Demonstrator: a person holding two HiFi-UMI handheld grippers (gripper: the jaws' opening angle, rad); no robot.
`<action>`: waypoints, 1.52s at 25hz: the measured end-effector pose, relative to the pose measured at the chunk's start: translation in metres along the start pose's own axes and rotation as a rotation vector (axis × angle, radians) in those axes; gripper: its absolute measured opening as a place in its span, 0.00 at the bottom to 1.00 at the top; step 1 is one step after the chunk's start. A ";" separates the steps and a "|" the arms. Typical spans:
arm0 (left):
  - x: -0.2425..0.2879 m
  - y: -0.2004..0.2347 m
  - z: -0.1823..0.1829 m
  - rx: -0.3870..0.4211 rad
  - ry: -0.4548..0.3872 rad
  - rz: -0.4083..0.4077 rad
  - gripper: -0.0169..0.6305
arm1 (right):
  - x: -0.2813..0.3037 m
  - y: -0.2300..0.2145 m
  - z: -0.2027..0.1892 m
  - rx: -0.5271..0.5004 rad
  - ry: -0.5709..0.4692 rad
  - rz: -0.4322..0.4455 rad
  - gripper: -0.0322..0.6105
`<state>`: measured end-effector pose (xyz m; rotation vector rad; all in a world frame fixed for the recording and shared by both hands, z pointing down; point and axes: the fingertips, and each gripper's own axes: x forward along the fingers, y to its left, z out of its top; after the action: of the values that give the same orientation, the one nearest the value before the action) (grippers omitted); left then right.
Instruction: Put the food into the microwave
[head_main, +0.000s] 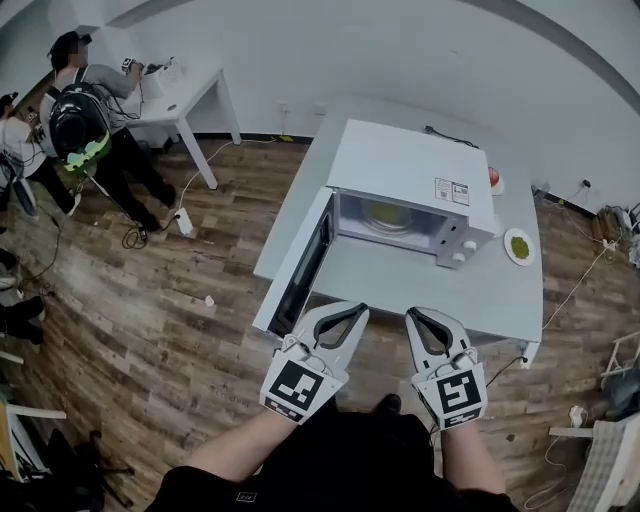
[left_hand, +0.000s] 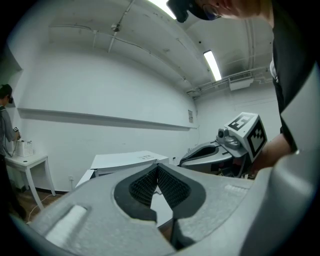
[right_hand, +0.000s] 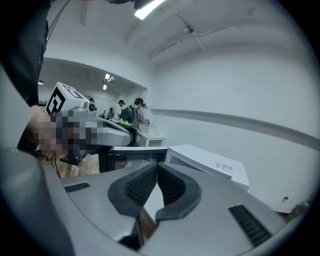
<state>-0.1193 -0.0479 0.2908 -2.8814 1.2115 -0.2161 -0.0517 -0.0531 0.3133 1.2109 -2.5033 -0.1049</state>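
The food (head_main: 519, 245) is showing as a small green heap on a round white plate (head_main: 506, 249); it is sitting on the pale table (head_main: 400, 285), just right of the microwave (head_main: 410, 165) and outside it. The microwave's door (head_main: 303, 268) is hanging wide open to the left; a pale yellowish disc (head_main: 388, 215) is lying inside, dish or turntable I cannot tell; the control-panel corner is standing between cavity and plate. A red object (head_main: 494, 178) is peeking out behind the microwave. The left gripper (head_main: 358, 308) and right gripper (head_main: 412, 312) are hovering side by side at the table's near edge, well apart from the food; both are pressing their fingers together at the tips, gripping nothing. Far left, a person (head_main: 95, 95) is standing at a white desk (head_main: 195, 90).
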 end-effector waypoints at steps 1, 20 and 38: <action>0.001 -0.005 0.005 -0.004 -0.009 0.002 0.04 | -0.008 -0.003 0.002 0.017 -0.014 0.005 0.08; 0.096 -0.124 0.039 -0.070 -0.033 0.043 0.04 | -0.125 -0.144 -0.050 0.218 -0.092 -0.054 0.08; 0.082 -0.078 0.033 -0.050 -0.045 0.074 0.04 | -0.119 -0.142 -0.039 0.283 -0.148 -0.127 0.07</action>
<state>-0.0030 -0.0537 0.2733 -2.8595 1.3319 -0.1204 0.1350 -0.0473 0.2846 1.5255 -2.6322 0.1381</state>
